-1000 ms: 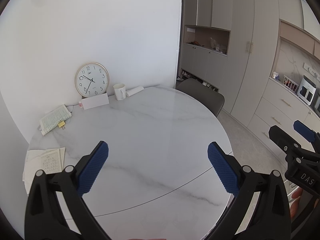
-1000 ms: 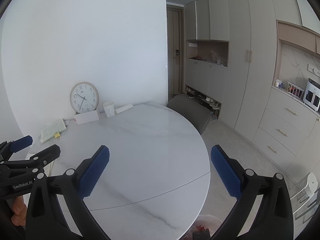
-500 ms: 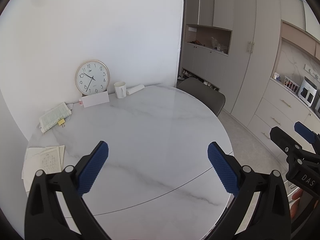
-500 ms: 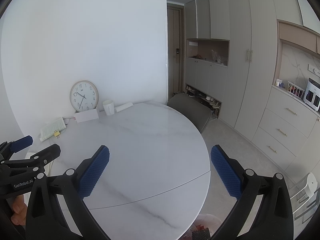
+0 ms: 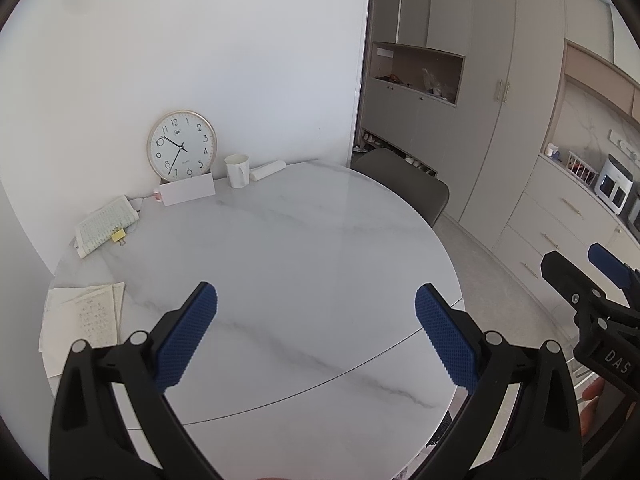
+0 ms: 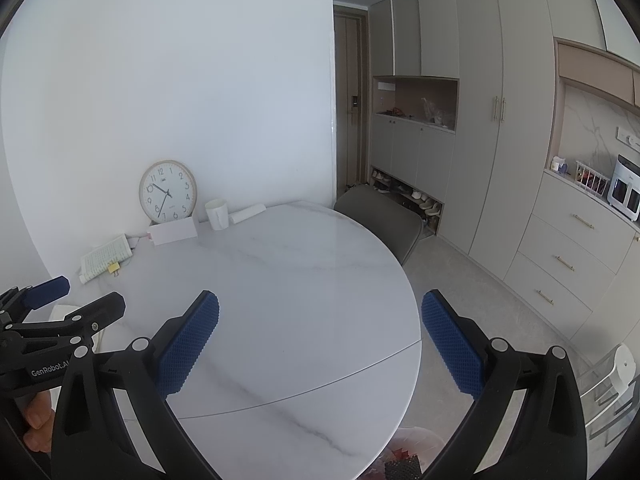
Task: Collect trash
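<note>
My left gripper (image 5: 316,336) is open and empty above the near part of the round white marble table (image 5: 304,256). My right gripper (image 6: 320,340) is open and empty too, over the table's near right edge. Each gripper shows at the other view's side: the right one (image 5: 592,280), the left one (image 6: 60,300). A white paper roll (image 5: 268,170) lies at the table's far edge next to a white mug (image 5: 237,171). A trash bin with a pink liner (image 6: 404,456) shows just below the table edge in the right wrist view.
A round clock (image 5: 182,147) leans on the wall behind a white card (image 5: 187,193). A folded printed sheet (image 5: 105,225) and loose papers (image 5: 82,320) lie at the table's left. A grey chair (image 5: 404,184) stands behind the table; cabinets (image 6: 480,120) line the right wall.
Both views have shifted very slightly; the left gripper has drifted a little. The grippers stay open and nothing on the table has moved.
</note>
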### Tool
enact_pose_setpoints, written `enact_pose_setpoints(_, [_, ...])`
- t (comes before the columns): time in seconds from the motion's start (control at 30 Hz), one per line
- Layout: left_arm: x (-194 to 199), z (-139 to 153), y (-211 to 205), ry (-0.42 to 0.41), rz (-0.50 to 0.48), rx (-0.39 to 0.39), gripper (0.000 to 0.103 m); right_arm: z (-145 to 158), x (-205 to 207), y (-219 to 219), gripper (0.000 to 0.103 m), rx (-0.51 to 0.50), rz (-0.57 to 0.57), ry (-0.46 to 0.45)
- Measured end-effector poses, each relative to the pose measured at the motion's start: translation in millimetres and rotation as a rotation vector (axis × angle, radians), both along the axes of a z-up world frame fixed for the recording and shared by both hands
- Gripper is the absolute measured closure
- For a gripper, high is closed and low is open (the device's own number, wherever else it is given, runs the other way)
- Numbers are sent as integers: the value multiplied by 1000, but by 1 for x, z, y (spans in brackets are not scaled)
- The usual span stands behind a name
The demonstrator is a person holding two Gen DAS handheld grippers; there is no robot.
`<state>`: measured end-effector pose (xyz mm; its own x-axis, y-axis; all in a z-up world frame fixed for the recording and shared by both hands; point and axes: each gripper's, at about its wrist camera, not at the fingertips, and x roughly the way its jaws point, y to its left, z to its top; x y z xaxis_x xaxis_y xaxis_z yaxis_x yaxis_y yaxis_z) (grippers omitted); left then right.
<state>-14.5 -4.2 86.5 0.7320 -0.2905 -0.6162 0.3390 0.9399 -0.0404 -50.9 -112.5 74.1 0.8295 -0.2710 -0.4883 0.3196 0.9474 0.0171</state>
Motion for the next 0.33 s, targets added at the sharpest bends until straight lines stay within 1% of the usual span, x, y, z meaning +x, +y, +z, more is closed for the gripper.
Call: enact_pose_setpoints(0.33, [1,-2,-1,11,1,-3,8,-2,1,-1,2,2,-4,1])
